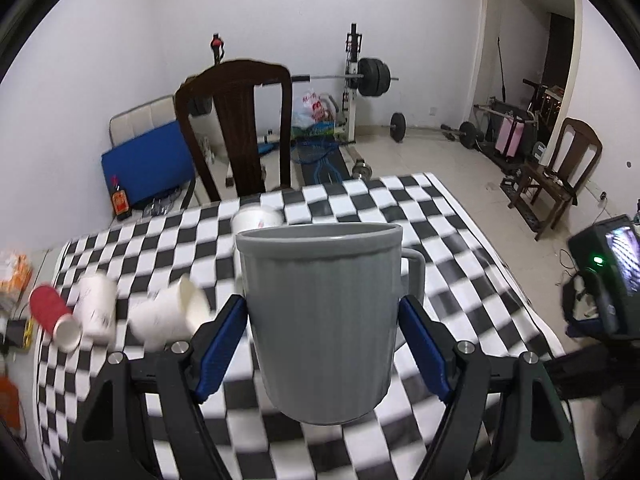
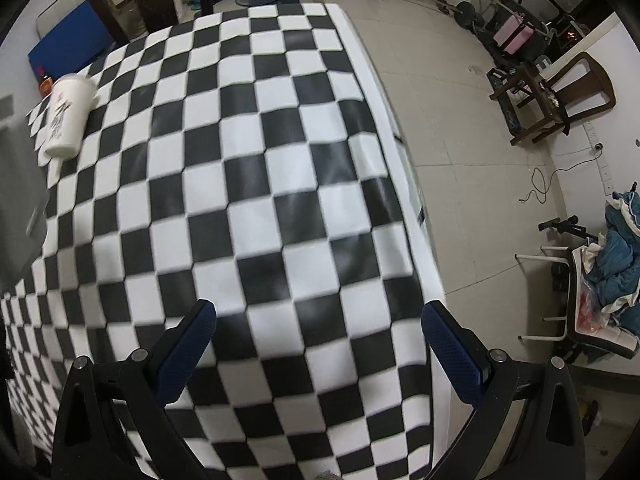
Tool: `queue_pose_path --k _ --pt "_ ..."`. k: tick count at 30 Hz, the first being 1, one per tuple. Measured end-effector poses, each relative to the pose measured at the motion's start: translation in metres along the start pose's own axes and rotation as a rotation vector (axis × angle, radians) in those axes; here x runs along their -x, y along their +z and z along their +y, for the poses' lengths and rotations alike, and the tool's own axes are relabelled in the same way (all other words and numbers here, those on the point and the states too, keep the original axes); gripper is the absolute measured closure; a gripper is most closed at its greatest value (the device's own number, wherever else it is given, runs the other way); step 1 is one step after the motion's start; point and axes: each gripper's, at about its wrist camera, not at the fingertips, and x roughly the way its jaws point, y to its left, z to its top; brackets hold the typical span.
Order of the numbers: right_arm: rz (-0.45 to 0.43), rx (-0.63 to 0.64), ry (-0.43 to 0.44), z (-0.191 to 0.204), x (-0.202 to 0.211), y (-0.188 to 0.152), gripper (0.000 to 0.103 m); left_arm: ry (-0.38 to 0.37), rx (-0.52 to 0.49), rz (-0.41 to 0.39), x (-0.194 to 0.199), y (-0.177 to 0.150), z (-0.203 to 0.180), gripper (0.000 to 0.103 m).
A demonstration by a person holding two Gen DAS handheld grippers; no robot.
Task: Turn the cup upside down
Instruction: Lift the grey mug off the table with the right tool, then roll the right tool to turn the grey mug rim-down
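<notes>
A grey ribbed mug (image 1: 322,320) with its handle to the right fills the middle of the left wrist view. It is upright, mouth up, and lifted above the checkered table (image 1: 440,216). My left gripper (image 1: 323,312) is shut on it, blue pads (image 1: 222,348) pressing both sides. My right gripper (image 2: 319,316) is open and empty, hovering over the checkered cloth (image 2: 248,184) near the table's right edge.
Several paper cups lie on the table's left: a red one (image 1: 54,316), white ones (image 1: 96,304) (image 1: 168,316), and one behind the mug (image 1: 256,218). A white printed cup (image 2: 66,116) lies far left in the right wrist view. A dark chair (image 1: 240,128) stands behind the table.
</notes>
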Motion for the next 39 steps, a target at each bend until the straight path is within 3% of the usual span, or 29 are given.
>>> queue_pose_path --k 4,8,15,18,30,39 --pt "0.023 0.001 0.027 0.004 0.007 -0.036 0.000 -0.025 0.043 0.083 0.028 -0.026 0.002 0.027" --pt "0.051 0.000 0.037 0.015 0.007 -0.061 0.000 -0.118 0.143 0.238 0.036 -0.052 0.010 0.027" --pt "0.101 -0.039 0.058 0.009 0.003 -0.103 0.000 -0.247 0.300 0.528 0.000 -0.093 0.013 0.028" --pt "0.110 -0.061 0.061 0.001 0.003 -0.113 0.000 -0.231 0.294 0.586 -0.012 -0.096 0.008 0.027" --pt "0.126 -0.093 0.056 -0.023 0.008 -0.131 0.000 -0.129 0.204 0.695 -0.045 -0.108 0.000 0.027" --pt "0.117 -0.126 0.086 -0.047 0.020 -0.125 0.000 -0.127 0.199 0.643 -0.034 -0.089 -0.003 0.023"
